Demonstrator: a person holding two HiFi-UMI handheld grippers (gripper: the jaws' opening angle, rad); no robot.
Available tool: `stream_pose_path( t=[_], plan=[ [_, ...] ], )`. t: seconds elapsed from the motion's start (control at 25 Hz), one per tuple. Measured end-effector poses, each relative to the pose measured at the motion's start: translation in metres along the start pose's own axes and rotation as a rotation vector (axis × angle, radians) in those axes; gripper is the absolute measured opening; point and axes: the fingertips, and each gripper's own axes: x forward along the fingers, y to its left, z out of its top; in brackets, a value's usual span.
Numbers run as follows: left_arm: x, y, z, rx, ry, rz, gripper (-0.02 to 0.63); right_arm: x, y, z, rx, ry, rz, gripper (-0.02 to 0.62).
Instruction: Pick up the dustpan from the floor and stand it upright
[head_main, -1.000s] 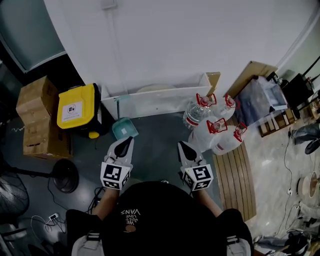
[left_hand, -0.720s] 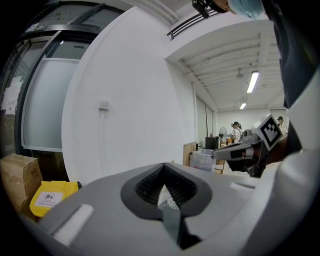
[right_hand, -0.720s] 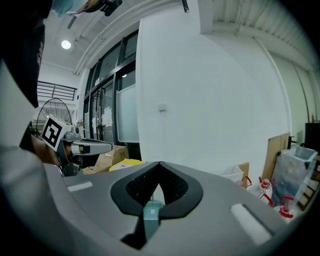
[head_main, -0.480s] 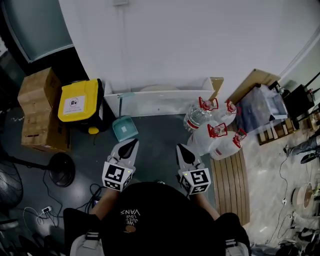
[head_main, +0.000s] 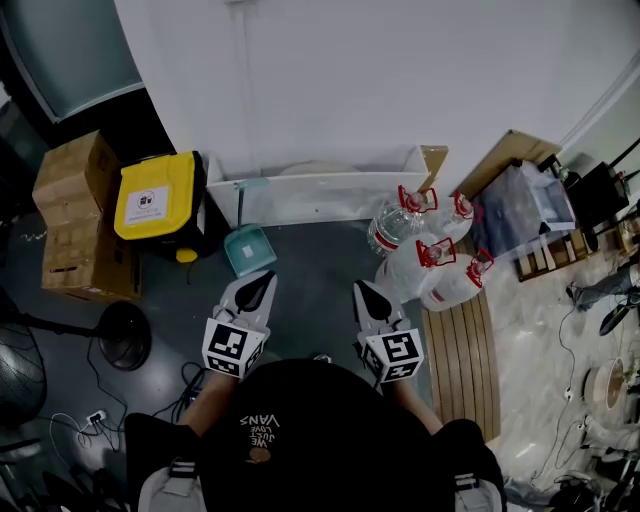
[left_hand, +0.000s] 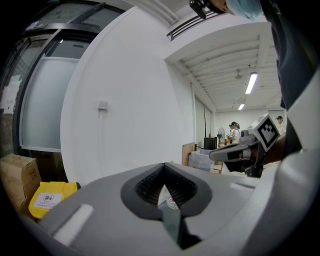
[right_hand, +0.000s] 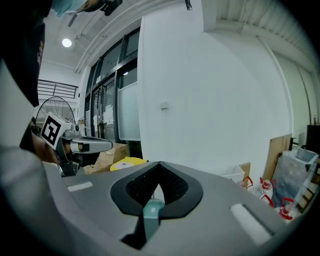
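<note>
Lying on floor (head_main: 315, 280), dustpan (head_main: 249, 250), handle (head_main: 240, 208) toward wall (head_main: 400, 80)

Yellow-lid bin (head_main: 152, 197) btwn cardboard boxes (head_main: 72, 215) & white trough (head_main: 320, 195) by wall. 4 water jugs (head_main: 425, 262) w/ red handles at right, touching wood slat panel (head_main: 468, 360).

Dustpan (right_hand: 152, 210) — mostly behind right gripper (right_hand: 159, 170), floor fan (head_main: 14, 386) cropped at edge
</note>
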Motion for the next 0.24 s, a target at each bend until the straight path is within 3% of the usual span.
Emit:
stream_pose_path(
  t=[0.24],
  plan=[
    [0.0049,-0.0031,0.0017,0.009,-0.013,-0.008,0.051,0.0034,-0.0045,-0.0002,-0.009,0.004,0.002,0.002]
  ],
)
